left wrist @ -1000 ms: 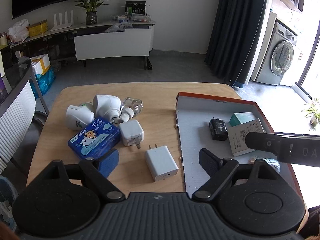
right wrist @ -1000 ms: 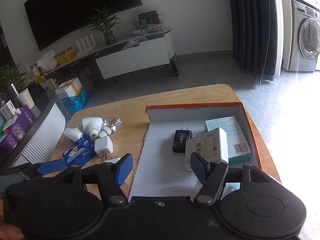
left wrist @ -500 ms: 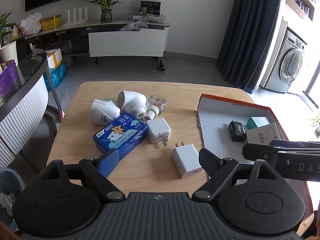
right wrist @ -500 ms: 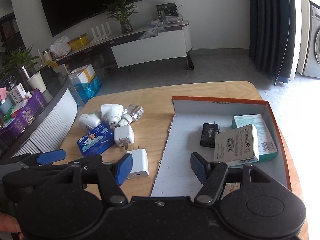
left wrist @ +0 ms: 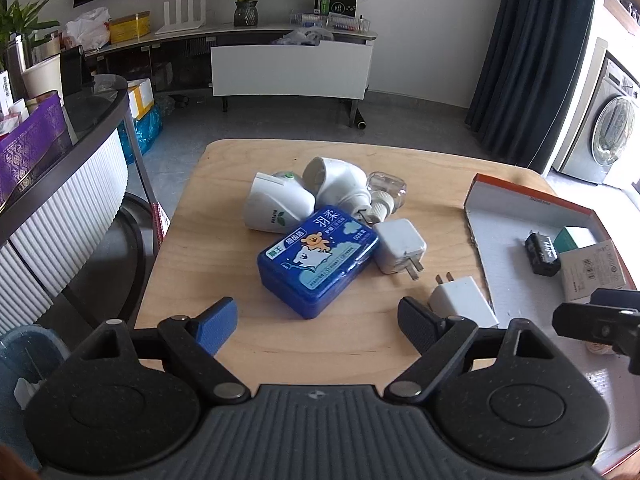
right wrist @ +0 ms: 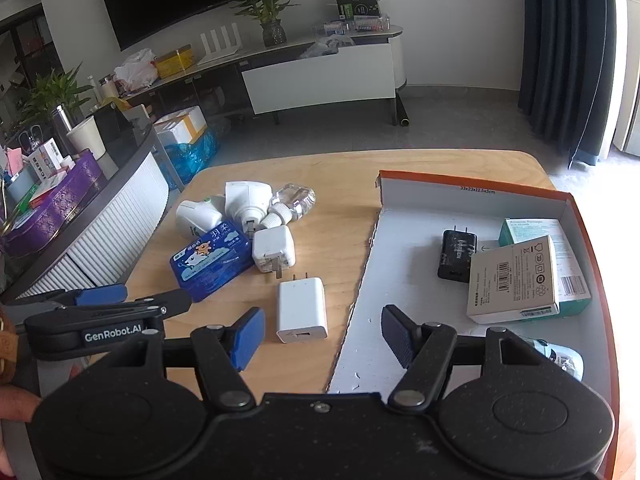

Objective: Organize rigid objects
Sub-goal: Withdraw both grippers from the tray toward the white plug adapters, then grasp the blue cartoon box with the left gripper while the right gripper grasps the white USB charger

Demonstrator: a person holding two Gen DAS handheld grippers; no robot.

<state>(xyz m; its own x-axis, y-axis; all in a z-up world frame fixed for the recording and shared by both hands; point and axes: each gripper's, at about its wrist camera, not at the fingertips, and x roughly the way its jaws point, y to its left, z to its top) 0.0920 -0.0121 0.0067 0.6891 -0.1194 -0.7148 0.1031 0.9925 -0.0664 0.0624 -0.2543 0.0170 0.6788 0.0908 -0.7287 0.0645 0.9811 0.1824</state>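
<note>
Left gripper (left wrist: pixel 316 320) jaws wide, empty, blue tin (left wrist: pixel 318 260) just ahead between them. Right gripper (right wrist: pixel 322 336) also wide and empty, white charger (right wrist: pixel 302 309) just ahead, orange-rimmed box (right wrist: pixel 472 184) ahead-right holding black adapter (right wrist: pixel 457 255).

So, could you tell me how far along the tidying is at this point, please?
Partly done: a black charger and two cartons lie in the orange-rimmed box. Nothing is in hand; the left hand-held gripper and right hand-held gripper are open. Left on the table: blue tin, two white chargers, and plug-in units.
</note>
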